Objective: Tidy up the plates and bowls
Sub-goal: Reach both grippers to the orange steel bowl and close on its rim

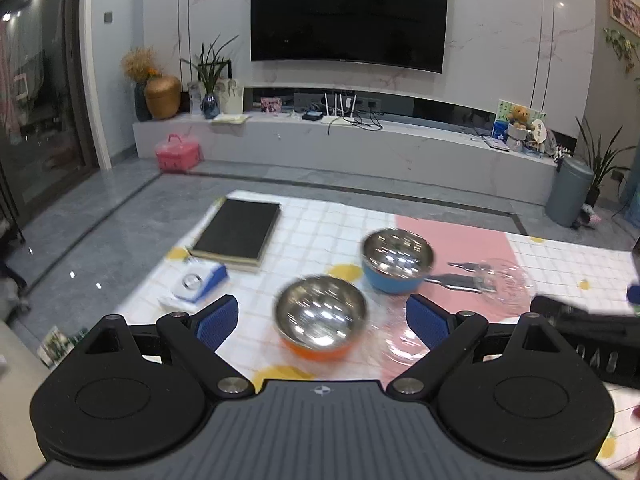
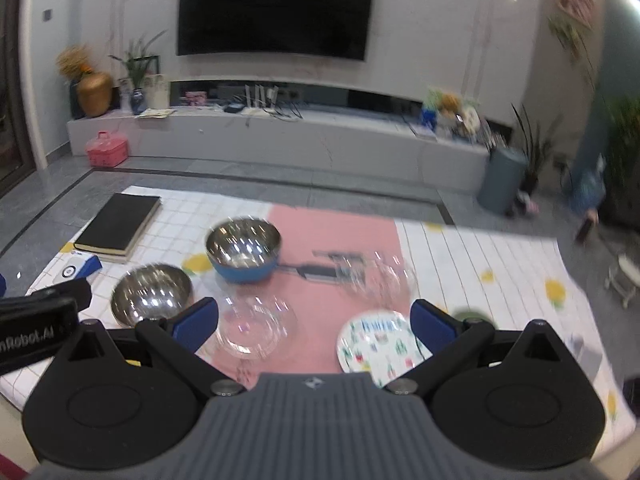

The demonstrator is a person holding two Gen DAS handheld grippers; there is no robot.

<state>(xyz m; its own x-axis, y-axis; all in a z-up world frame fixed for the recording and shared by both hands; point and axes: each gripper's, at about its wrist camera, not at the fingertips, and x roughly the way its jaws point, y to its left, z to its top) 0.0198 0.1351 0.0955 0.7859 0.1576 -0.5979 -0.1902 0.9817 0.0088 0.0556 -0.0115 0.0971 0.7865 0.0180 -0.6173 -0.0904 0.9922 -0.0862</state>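
Observation:
An orange-sided steel bowl sits on the table between the fingers of my open, empty left gripper. It also shows in the right wrist view. A blue-sided steel bowl stands behind it and shows in the right wrist view too. A clear glass bowl and a patterned white plate lie in front of my open, empty right gripper. A second clear glass bowl sits farther back; it also shows in the left wrist view.
A black book and a blue-and-white box lie at the table's left. Metal utensils lie on the pink mat. A dark green object peeks beside the right finger. The other gripper shows at right.

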